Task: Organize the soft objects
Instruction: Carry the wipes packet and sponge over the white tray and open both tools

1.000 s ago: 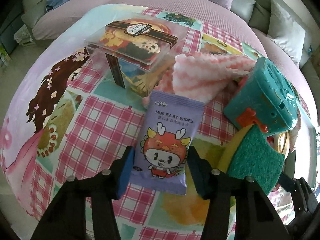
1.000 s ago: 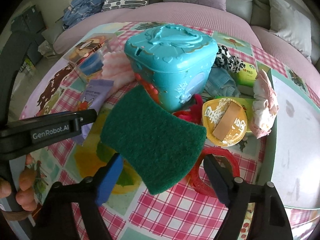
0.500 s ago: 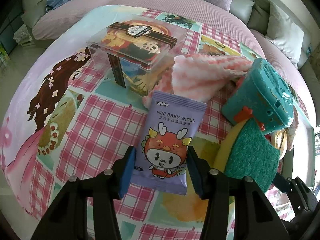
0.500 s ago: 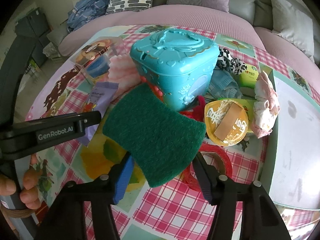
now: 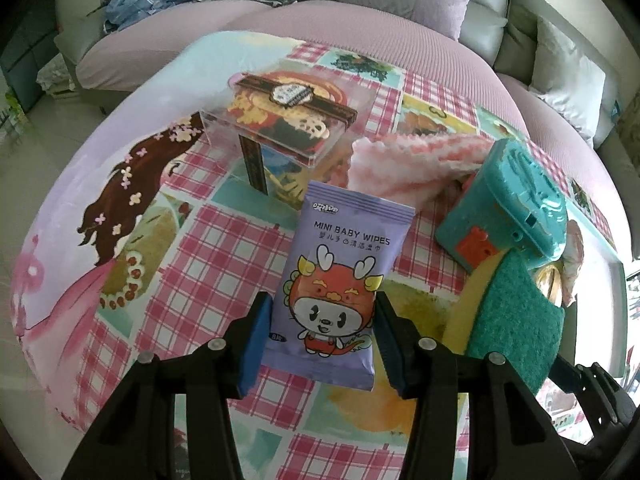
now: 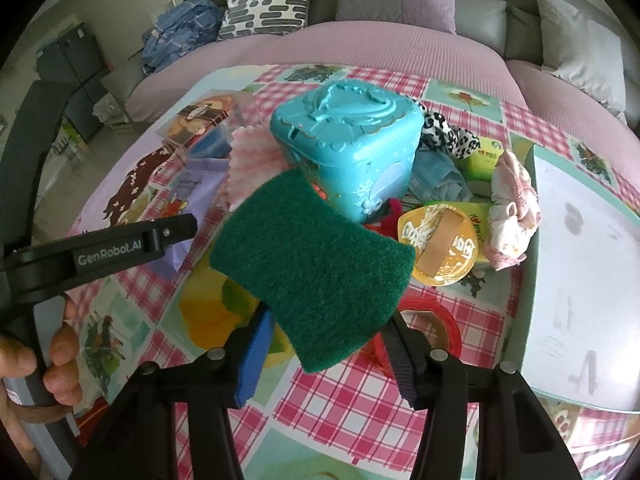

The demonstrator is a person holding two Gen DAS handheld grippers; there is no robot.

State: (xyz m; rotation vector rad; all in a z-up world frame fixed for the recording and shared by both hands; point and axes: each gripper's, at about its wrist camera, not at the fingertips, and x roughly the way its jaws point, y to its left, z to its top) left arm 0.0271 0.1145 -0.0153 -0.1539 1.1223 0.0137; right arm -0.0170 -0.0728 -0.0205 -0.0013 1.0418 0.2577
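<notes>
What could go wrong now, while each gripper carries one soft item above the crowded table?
1. The right gripper, whose jaws have just been closing, pinches only the near end of the green sponge; it may sag or slip out.
2. The left gripper holds the slick baby wipes pack by its lower edges; it could slide free.
3. The grippers are close together and might bump.

The wipes pack [image 5: 338, 292] is lavender, printed with a red-orange cartoon dragon and dark lettering. The sponge [image 6: 316, 276] shows a dark green scouring face; from the left wrist view its underside is yellow. The box [image 6: 352, 148] on the far side is turquoise with an orange latch. A folded cloth [image 5: 412, 160] is pink-and-white striped. The worktop [image 5: 208, 264] cover is pink-and-white check with cartoon panels. Both claws' pads are blue on black arms.
</notes>
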